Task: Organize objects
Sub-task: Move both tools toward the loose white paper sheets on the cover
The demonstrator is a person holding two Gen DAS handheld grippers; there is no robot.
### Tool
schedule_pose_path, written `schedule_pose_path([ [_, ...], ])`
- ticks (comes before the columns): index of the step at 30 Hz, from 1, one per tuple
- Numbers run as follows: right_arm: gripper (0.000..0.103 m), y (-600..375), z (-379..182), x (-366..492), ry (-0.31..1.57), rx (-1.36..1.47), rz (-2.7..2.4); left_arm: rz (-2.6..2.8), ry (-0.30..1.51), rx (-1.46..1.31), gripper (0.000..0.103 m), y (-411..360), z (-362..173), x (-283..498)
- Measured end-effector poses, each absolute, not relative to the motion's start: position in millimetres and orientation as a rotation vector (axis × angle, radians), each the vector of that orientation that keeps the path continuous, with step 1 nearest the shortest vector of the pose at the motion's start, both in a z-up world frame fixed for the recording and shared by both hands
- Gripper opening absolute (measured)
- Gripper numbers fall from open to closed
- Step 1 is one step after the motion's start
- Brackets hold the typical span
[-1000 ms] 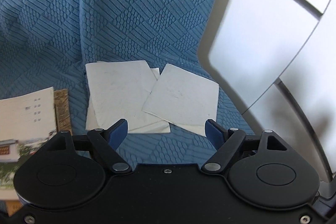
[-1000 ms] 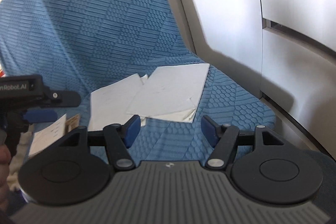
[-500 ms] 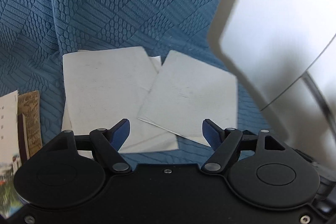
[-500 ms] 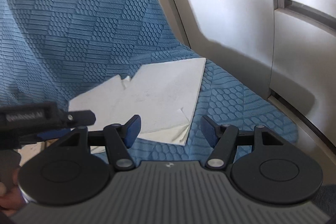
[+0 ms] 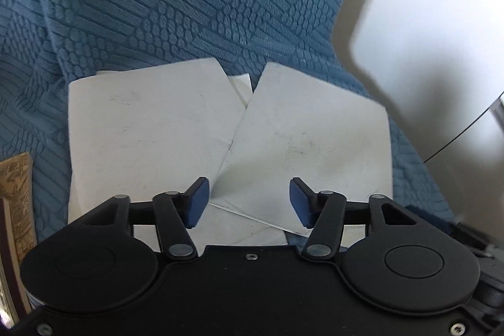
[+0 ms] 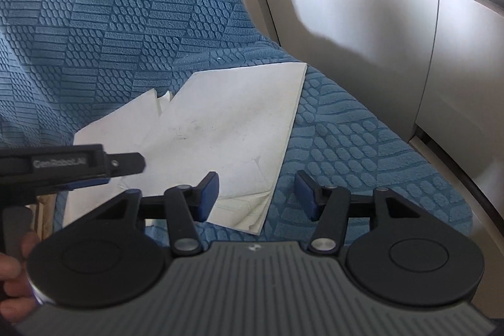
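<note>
A seat [image 5: 195, 21] covered in blue textured fabric carries everything. White paper sheets [image 5: 148, 128] lie overlapping on its cushion, the right-hand sheet [image 5: 315, 140] set askew over the others. At the left edge a tan patterned booklet [image 5: 17, 200] rests on the cushion, just beside the papers.

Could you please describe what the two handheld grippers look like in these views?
The left gripper has a smooth black body with two round discs, black link arms with silver pivots, and blue finger pads. The right gripper is built alike, but its body is ribbed grey. Seen from the right wrist view, the left one carries a white printed label, too blurred to read.
</note>
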State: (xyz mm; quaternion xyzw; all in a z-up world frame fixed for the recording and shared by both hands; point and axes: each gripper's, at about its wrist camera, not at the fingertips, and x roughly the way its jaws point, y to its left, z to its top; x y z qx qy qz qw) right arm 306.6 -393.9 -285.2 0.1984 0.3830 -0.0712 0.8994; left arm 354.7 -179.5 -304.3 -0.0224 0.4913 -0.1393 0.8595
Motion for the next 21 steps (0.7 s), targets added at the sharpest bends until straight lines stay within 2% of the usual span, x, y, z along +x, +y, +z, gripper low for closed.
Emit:
schedule_pose_path([
  [14, 0.056, -391, -287, 310, 0.784, 0.406, -0.132, -0.283, 1.012, -0.024, 0.052, -184, -312, 364],
  [21, 0.056, -404, -291, 305, 0.752, 0.547, -0.116, -0.376, 1.079, -0.132, 0.054, -176, -314, 370],
])
